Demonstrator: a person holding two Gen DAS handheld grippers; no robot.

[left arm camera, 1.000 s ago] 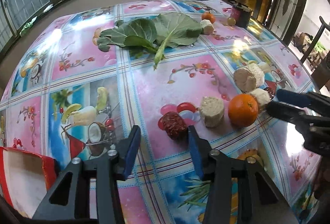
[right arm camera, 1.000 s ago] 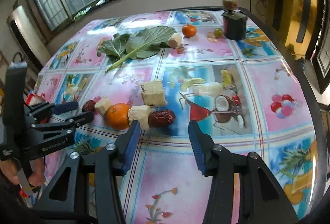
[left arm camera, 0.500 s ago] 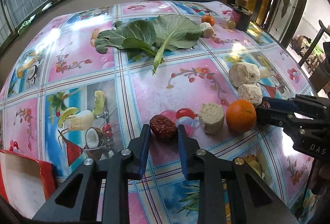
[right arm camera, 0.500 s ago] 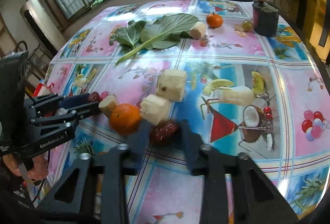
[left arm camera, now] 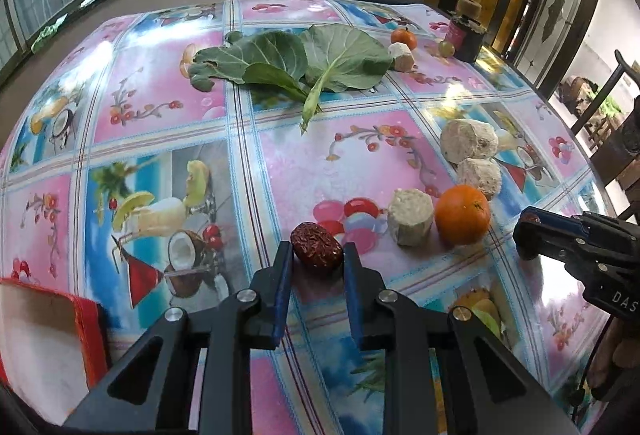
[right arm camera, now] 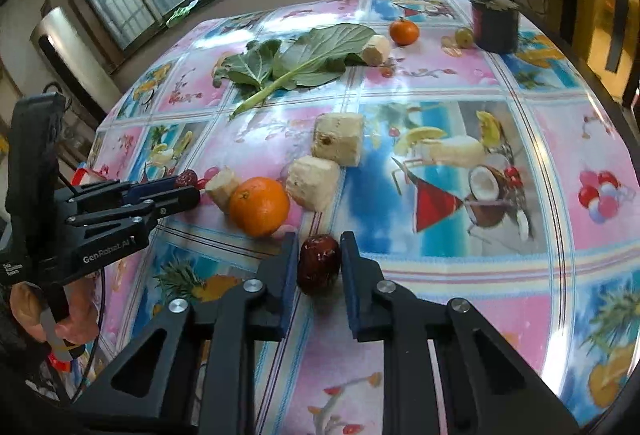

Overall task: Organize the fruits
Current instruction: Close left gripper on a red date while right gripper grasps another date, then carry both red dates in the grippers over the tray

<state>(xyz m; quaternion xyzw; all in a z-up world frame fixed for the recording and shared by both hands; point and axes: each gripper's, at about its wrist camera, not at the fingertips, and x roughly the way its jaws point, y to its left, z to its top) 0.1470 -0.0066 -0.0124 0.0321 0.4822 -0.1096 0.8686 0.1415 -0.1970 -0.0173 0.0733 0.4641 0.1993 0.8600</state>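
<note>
Two dark red dates lie on the fruit-patterned tablecloth. My left gripper (left arm camera: 317, 255) is shut on one wrinkled date (left arm camera: 316, 249), with both blue pads against its sides. My right gripper (right arm camera: 319, 247) is shut on a glossier date (right arm camera: 319, 265) that stands between its pads. A large orange (left arm camera: 462, 213) sits between the two grippers, beside a pale cut chunk (left arm camera: 410, 217). In the right wrist view the left gripper (right arm camera: 188, 191) comes in from the left with its date (right arm camera: 187, 179) at the tips. In the left wrist view the right gripper (left arm camera: 532, 235) reaches in from the right.
Two more pale chunks (left arm camera: 468, 141) lie behind the orange. Green leaves (left arm camera: 296, 63), a small orange (left arm camera: 403, 38), a green grape (left arm camera: 446, 48) and a dark jar (left arm camera: 466, 35) sit at the far side. A red-rimmed tray (left arm camera: 88, 319) is at the lower left.
Both grippers went from open to shut, each with a date between its pads. The right gripper came forward to its date next to the orange.
</note>
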